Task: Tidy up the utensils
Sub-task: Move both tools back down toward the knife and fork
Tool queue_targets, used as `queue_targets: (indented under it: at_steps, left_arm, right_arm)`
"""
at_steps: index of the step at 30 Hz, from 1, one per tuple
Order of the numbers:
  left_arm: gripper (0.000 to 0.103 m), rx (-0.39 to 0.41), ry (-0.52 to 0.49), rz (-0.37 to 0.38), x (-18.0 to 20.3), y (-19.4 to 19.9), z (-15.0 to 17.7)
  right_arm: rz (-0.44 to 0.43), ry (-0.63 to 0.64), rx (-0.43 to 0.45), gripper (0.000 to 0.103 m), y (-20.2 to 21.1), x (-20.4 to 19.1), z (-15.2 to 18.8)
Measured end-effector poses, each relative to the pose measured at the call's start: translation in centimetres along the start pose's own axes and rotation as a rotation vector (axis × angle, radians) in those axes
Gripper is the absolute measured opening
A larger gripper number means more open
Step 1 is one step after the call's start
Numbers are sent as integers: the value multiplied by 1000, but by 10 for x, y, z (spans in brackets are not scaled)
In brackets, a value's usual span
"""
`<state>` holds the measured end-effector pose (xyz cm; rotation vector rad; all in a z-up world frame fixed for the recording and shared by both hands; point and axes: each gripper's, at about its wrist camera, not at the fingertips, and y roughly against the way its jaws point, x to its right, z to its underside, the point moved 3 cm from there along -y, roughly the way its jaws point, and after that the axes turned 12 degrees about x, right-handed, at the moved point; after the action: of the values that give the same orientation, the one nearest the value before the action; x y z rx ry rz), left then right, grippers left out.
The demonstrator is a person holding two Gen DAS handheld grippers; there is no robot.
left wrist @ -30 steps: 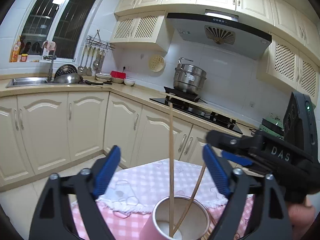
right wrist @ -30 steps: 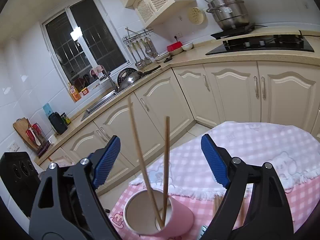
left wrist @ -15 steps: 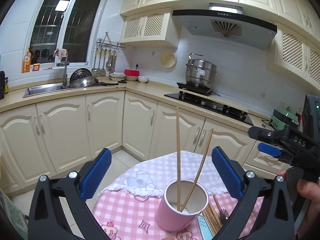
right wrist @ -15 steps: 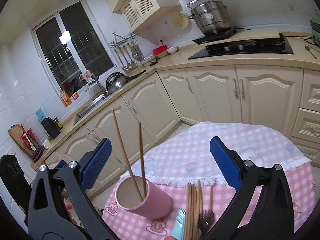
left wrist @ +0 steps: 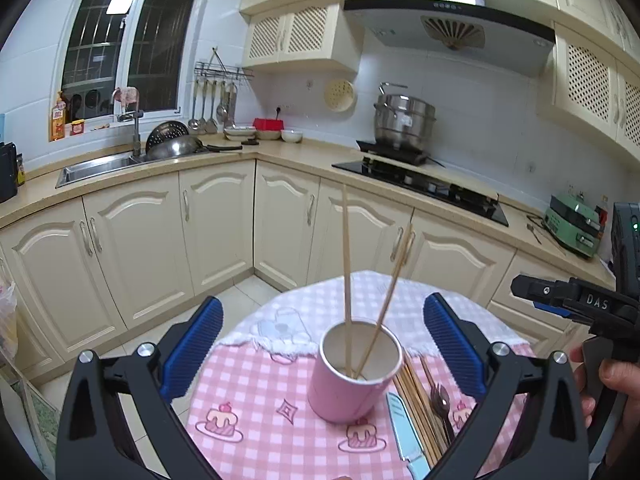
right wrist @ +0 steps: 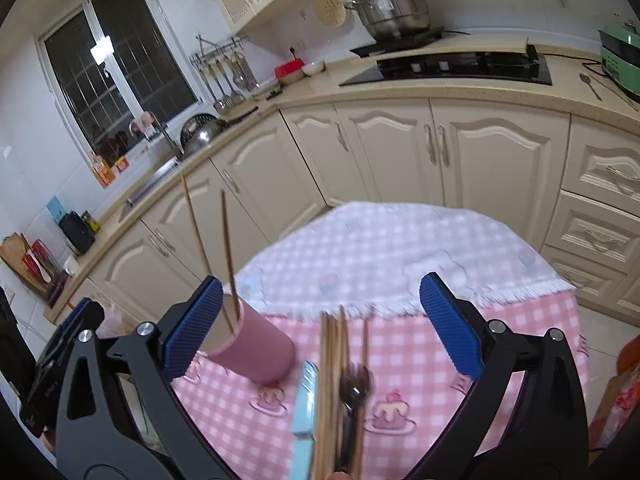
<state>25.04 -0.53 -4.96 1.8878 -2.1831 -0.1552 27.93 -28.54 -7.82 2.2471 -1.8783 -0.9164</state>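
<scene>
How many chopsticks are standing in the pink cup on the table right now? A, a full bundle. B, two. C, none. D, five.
B: two chopsticks stand leaning apart inside the pink cup, while the other chopsticks lie flat on the checked tablecloth beside it.
</scene>
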Motion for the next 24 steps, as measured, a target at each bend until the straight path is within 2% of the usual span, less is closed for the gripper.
queue_targets:
  at_steps: [12,19,21,23,24]
  left_arm:
    - [98,-85,-12,20,17,0,30]
    - [98,-168,-23,33,28,-8,59]
    - [98,-194,-30,32,32,-10,69]
    - [98,-228,-33,29,34,-14,81]
    - [98,-242,-35,28,35,-15,85]
  right_arm:
    - [49,41,-131,97,-1,21,37]
    - [90,108,-279,96,-18,28,81]
    - [89,121,-318,92,-24,27,94]
    - [83,124,-367,79,-31,26,108]
    - [78,128,-390,76,-36,26,115]
